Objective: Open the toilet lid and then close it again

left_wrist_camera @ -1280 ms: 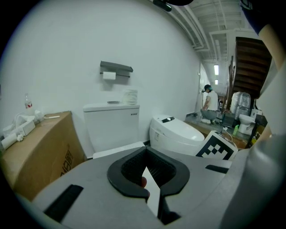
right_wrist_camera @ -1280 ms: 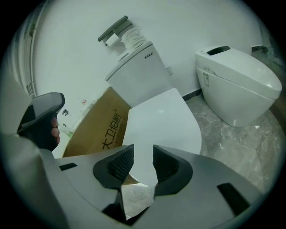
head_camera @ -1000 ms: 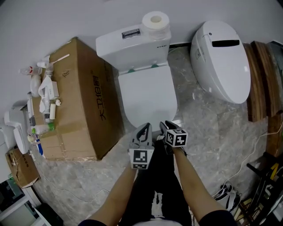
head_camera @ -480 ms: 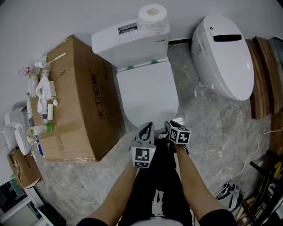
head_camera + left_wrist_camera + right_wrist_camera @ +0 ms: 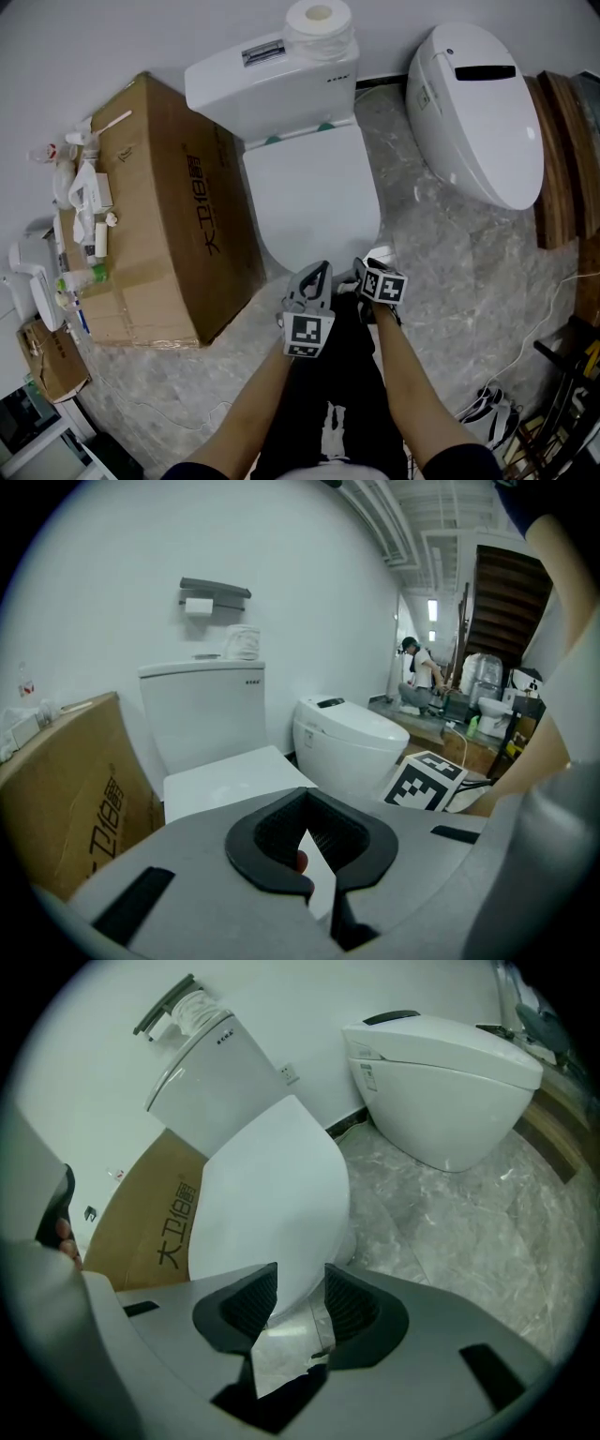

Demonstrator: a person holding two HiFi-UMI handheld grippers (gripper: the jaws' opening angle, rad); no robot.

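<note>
From my remote seat I saw the toilet lid (image 5: pixel 311 202) lying flat and shut on the bowl, in the middle of the head view. Its long axis ran from the hinge at the tank (image 5: pixel 267 80) straight toward the person, and its rounded front end pointed at the two arms. A toilet roll (image 5: pixel 321 23) stood on the tank's top. A cardboard box (image 5: pixel 159 206) stood just beside the toilet on its left, and a second toilet (image 5: pixel 478 112) lay well apart on the right, on the marble floor (image 5: pixel 450 272).

The left hand-held gripper (image 5: pixel 317 272) hung just off the lid's front end with its jaws fully together and nothing held between them; its own view looked level along the lid toward the tank.

The right hand-held gripper (image 5: pixel 362 272) sat beside it, at the front right of the bowl, tipped steeply down. Its jaws had just been opening and stood about half apart. In its own view the lid's front edge showed through the gap between them, yet neither pad pressed on it, so it had hold of nothing.
</note>
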